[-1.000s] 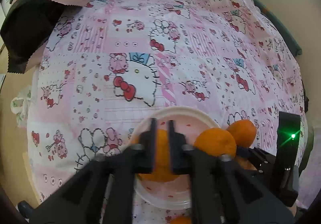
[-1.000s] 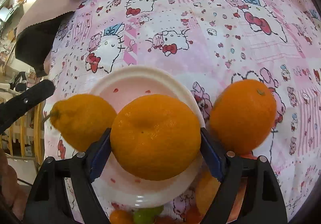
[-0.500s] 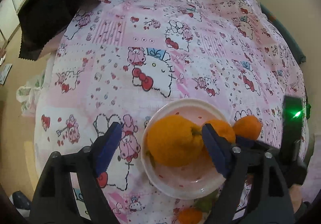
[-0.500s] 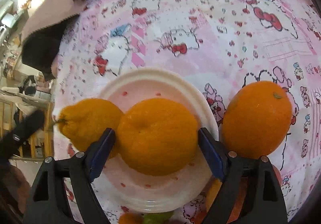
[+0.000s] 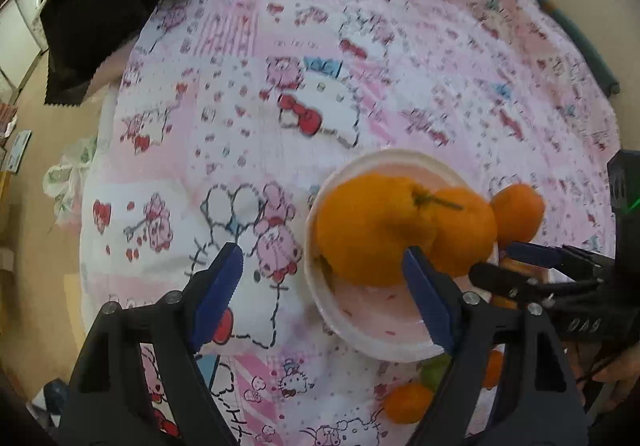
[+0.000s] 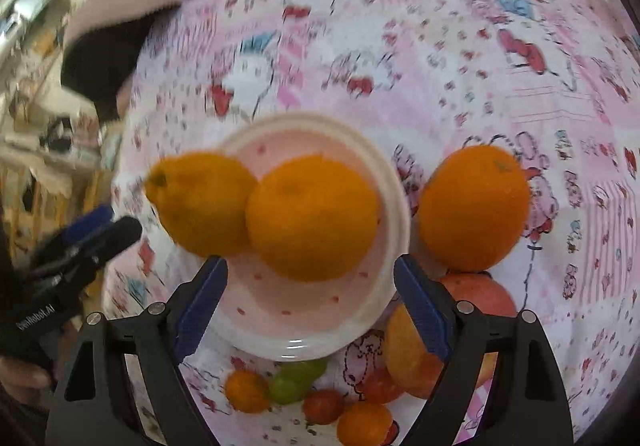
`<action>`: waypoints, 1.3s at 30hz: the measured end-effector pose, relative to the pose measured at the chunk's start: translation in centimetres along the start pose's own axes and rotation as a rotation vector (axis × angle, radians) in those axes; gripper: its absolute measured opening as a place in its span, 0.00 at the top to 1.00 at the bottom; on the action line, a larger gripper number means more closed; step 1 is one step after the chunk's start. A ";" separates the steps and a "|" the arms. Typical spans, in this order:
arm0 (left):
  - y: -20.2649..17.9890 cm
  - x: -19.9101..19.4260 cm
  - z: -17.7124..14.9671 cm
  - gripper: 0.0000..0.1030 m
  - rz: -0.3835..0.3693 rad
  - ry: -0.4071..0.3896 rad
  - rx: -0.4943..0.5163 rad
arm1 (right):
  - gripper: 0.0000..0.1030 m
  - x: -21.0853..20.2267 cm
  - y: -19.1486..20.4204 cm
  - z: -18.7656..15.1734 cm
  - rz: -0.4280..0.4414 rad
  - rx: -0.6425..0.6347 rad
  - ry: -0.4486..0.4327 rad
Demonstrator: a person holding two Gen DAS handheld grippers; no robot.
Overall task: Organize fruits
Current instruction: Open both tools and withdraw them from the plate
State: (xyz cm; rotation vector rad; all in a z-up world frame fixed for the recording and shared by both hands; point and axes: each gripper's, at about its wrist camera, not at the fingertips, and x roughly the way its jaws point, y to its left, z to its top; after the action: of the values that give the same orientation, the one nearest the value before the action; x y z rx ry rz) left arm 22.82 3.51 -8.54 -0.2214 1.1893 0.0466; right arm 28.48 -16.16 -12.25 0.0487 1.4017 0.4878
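A white plate (image 6: 376, 310) (image 5: 384, 334) on the pink patterned cloth holds two oranges: a stemmed one (image 5: 364, 230) (image 6: 200, 202) on its left and a rounder one (image 6: 312, 216) (image 5: 466, 230) beside it. A third orange (image 6: 474, 208) (image 5: 518, 212) lies on the cloth right of the plate. My left gripper (image 5: 322, 292) is open and empty, left of and in front of the plate. My right gripper (image 6: 310, 298) is open and empty, just in front of the round orange.
Near the plate's front edge lie small fruits: green grapes (image 6: 298, 380), small oranges (image 6: 246, 390), a red apple (image 6: 480, 294) and another orange (image 6: 408, 350). A black and pink cloth (image 5: 100, 10) lies at the far left corner. The bed's left edge drops to the floor.
My left gripper opened, released the stemmed orange on the plate and pulled back left. My right gripper let go of the round orange on the plate and drew back.
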 end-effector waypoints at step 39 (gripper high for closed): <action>0.5 -1.4 -1.8 0.24 0.014 0.010 -0.007 | 0.26 -6.0 -2.7 -0.7 0.054 0.100 -0.164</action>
State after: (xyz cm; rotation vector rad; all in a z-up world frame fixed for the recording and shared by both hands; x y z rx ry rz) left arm 20.54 3.80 -7.96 -0.2196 1.2012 0.0615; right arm 28.11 -20.84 -7.64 0.2040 1.2650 0.4476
